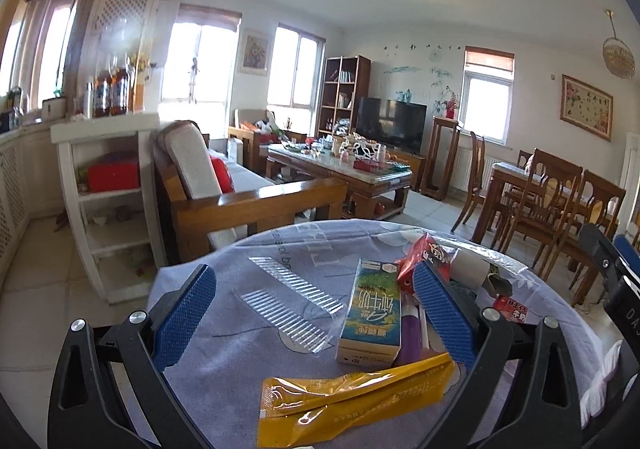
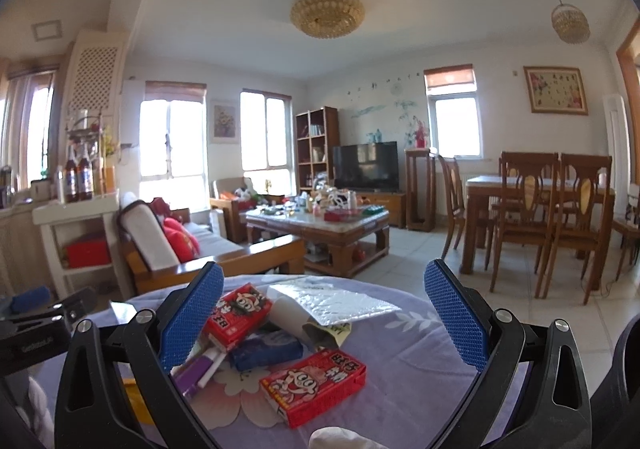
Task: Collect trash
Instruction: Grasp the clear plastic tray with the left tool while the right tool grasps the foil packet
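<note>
Trash lies on a round table with a lilac cloth (image 1: 224,369). In the left wrist view my left gripper (image 1: 316,309) is open above a clear ribbed plastic tray (image 1: 292,301), a green milk carton (image 1: 370,313) and a yellow wrapper (image 1: 352,405). In the right wrist view my right gripper (image 2: 324,317) is open and empty over two red snack boxes (image 2: 314,383) (image 2: 238,313), a blue packet (image 2: 266,353), a cardboard tube (image 2: 296,315), a purple pen (image 2: 200,369) and a silvery bubble mailer (image 2: 332,303). The right gripper's body shows at the left view's right edge (image 1: 616,269).
Beyond the table stand a wooden sofa (image 1: 240,193), a cluttered coffee table (image 2: 320,225), a white shelf unit (image 1: 108,201), and a dining table with chairs (image 2: 540,209). Tiled floor lies between them. A white cloth (image 2: 340,439) sits at the table's near edge.
</note>
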Demonstrator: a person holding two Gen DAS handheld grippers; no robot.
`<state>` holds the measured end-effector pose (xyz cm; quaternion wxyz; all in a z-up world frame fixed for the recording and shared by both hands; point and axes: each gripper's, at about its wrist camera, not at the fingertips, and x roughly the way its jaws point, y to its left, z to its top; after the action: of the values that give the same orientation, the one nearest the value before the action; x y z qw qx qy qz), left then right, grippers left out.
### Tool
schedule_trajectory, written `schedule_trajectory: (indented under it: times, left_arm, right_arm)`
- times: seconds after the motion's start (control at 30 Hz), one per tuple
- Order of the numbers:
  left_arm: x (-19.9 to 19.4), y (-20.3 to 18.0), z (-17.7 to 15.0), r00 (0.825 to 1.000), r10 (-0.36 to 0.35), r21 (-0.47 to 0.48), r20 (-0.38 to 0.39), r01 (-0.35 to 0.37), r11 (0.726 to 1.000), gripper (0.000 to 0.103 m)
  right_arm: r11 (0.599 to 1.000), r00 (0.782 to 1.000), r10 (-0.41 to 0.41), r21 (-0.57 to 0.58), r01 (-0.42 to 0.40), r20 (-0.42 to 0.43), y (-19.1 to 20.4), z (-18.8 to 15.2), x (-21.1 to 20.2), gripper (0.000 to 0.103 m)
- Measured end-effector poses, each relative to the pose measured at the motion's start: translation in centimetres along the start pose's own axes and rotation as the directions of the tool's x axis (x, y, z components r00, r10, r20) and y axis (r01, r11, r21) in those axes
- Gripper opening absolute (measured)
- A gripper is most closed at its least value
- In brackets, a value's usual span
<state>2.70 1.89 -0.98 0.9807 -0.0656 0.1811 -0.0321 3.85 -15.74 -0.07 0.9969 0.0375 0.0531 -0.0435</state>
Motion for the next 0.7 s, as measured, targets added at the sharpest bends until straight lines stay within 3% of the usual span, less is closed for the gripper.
schedule_trajectory:
  times: [0.07,0.2,0.3,0.4,0.53,0.7]
  left_arm:
    - [0.2,1.5,0.2,0.997,-0.074,-0.054,-0.019,0.073,0.996,0.098]
    - [1.6,3.3,1.0,0.99,-0.107,-0.028,-0.093,0.105,0.994,0.098]
    - [3.1,5.1,2.1,0.966,-0.195,-0.044,-0.167,0.19,0.981,0.098]
    - [5.2,6.1,3.0,0.933,-0.249,-0.062,-0.262,0.241,0.969,0.098]
    - [8.5,6.6,3.4,0.855,-0.322,-0.145,-0.406,0.288,0.947,0.098]
    - [11.0,5.8,3.1,0.806,-0.377,-0.256,-0.456,0.287,0.923,0.098]
  right_arm:
    - [0.999,0.998,0.045,0.026,-0.044,-0.039,-0.7,0.3,0.3,0.099]
    - [0.992,0.983,0.119,-0.026,-0.123,-0.137,-0.7,1.5,0.9,0.099]
    - [0.98,0.962,0.172,-0.06,-0.188,-0.21,-0.6,2.2,1.7,0.099]
    - [0.965,0.931,0.227,-0.066,-0.255,-0.284,-0.4,2.3,2.6,0.099]
    - [0.952,0.899,0.251,-0.075,-0.296,-0.359,-0.4,1.8,3.9,0.099]
    - [0.946,0.866,0.283,-0.032,-0.324,-0.412,-1.4,0.7,5.6,0.098]
